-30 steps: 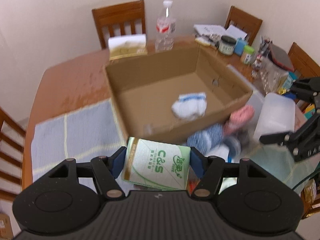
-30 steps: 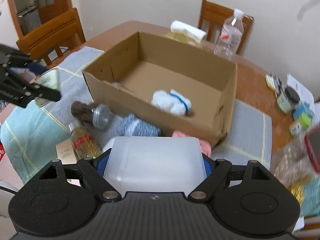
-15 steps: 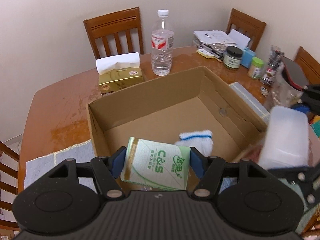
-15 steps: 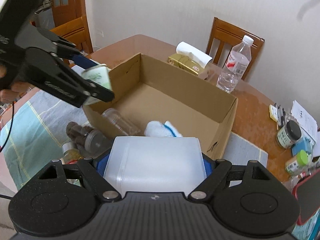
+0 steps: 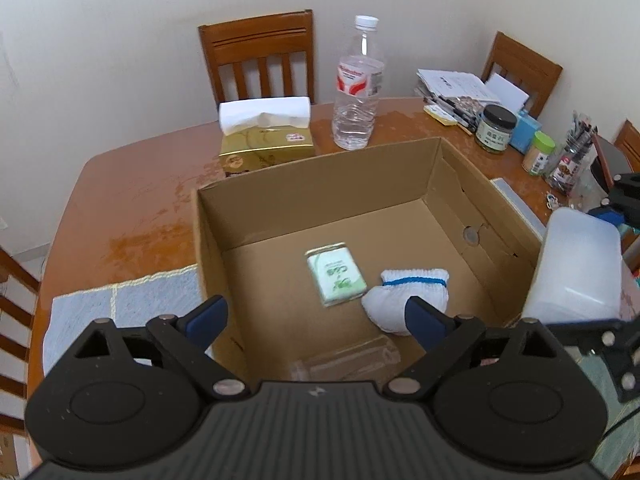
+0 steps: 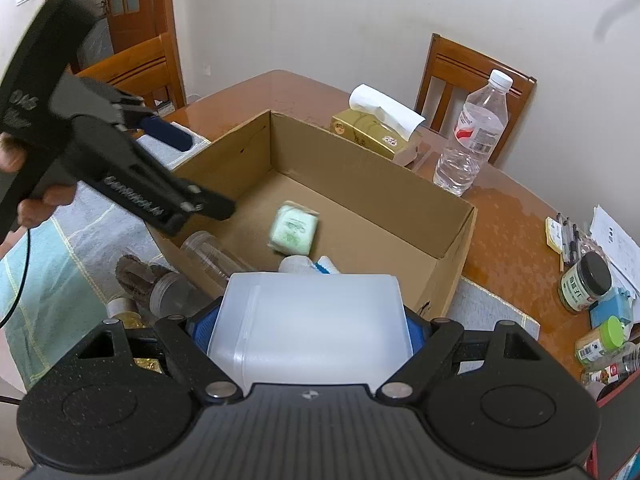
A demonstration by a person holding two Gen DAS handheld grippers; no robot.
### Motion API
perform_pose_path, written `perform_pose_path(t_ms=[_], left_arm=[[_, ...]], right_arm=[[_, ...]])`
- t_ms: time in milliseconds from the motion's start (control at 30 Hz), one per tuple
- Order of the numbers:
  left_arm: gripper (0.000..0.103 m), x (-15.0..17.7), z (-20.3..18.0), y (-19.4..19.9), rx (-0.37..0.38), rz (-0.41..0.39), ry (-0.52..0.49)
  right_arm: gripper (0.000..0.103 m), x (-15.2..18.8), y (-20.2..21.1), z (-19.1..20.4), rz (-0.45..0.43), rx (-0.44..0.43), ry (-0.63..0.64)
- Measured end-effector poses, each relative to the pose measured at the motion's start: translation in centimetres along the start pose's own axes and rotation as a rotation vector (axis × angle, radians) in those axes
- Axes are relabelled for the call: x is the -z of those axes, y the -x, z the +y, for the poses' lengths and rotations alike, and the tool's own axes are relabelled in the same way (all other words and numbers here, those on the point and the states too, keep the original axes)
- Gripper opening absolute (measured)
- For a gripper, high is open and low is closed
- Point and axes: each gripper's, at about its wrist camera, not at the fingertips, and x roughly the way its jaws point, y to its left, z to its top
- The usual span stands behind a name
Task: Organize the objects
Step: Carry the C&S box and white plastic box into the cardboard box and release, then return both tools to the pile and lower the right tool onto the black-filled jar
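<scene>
Tabletop (image 5: 132, 204): brown wood, glossy, rounded corner at 9 o'clock in the left wrist view.

Cardboard box (image 5: 320, 184) sits at centre, open top. Pale blue-grey cloth (image 5: 120, 304) lies at 8 o'clock of the box, running under its near edge.

Gold tissue box (image 5: 266, 146) at 11 o'clock of the box, just beside the far wall. Clear water bottle (image 5: 358, 92) upright at 12 o'clock, near the tissue box.

At 2 o'clock: stack of papers (image 5: 456, 84), dark-lidded jar (image 5: 495, 128), green-capped jar (image 5: 538, 156), blue box (image 5: 526, 130), all close together.

Matt cardboard box (image 5: 472, 184) (glossy wooden table (image 5: 132, 200))
</scene>
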Motion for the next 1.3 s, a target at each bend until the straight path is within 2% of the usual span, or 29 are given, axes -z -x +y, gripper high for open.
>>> perform_pose_path(t_ms=[267,433,467,533,700,933,1300], left_arm=[[0.099,2.0,0.5,2.6,-0.039,-0.056,0.054],[0.099,3.8,0.9,3.4,-0.051,-0.054,0.108],[0.099,4.1,0.9,3.5,-0.056,-0.050,0.113],[0.099,4.7,1.0,3.5,-0.070,-0.043,0.120],[0.099,5.8,1.2,3.7,-0.094,-0.038,0.150],[0.099,7.5,1.2,4.2,-0.110,-0.040,0.174],[0.099,10.2,-0.3,4.9,-0.124,-0.028,0.105]], right_arm=[[0.087,-1.2,-1.0,-0.9,-0.005,0.013,0.001],[0.087,-2.1,-2.1,-1.8,-0.011,0.028,-0.028],[0.090,-2.2,-2.2,-1.9,-0.012,0.040,-0.029],[0.101,-2.3,-2.3,-1.9,-0.020,0.077,-0.042],[0.103,-2.0,-1.8,-2.3,-0.032,0.087,-0.075],[0.103,-0.8,-0.9,-1.6,-0.028,0.114,-0.107],[0.103,3.1,-0.3,0.0,-0.012,0.135,-0.228]])
